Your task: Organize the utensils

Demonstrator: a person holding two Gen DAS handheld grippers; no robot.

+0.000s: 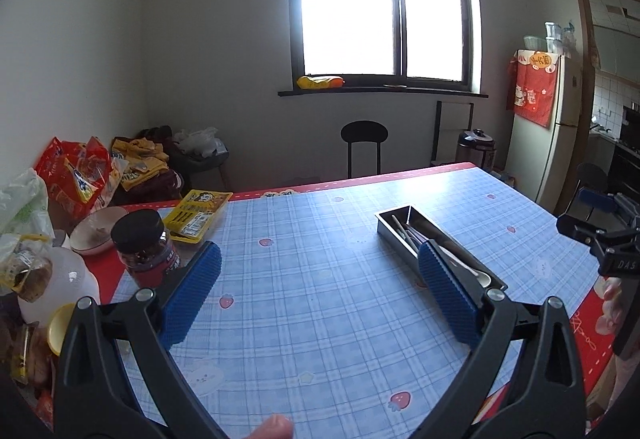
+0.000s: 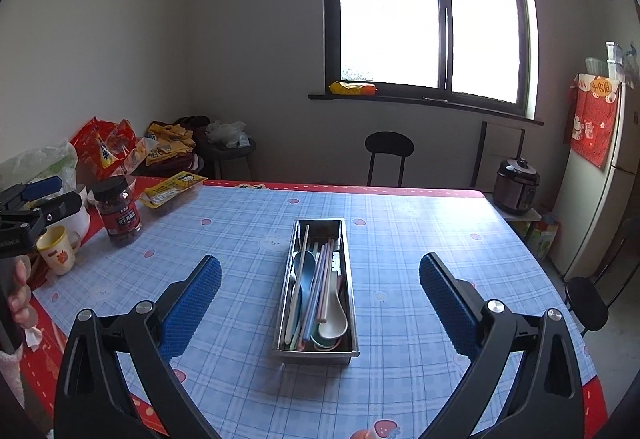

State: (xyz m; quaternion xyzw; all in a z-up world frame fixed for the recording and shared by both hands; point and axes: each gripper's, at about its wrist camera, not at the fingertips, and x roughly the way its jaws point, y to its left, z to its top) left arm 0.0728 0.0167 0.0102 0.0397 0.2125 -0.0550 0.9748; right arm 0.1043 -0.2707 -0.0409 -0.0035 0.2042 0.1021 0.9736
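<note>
Steel tray [image 2: 352, 319] holds every utensil [image 2: 316, 291] (nothing outside); my left gripper [image 1: 320, 293] and right gripper [image 2: 320, 305] gape wide and empty, so a careless sweep could knock it askew.

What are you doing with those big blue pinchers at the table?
A person holds a gripper in each hand over the checked tablecloth, tidying utensils. Spoons and chopsticks lie in the metal tray in the middle of the table. The left gripper and the right gripper are both wide open, holding nothing and touching nothing.
</note>
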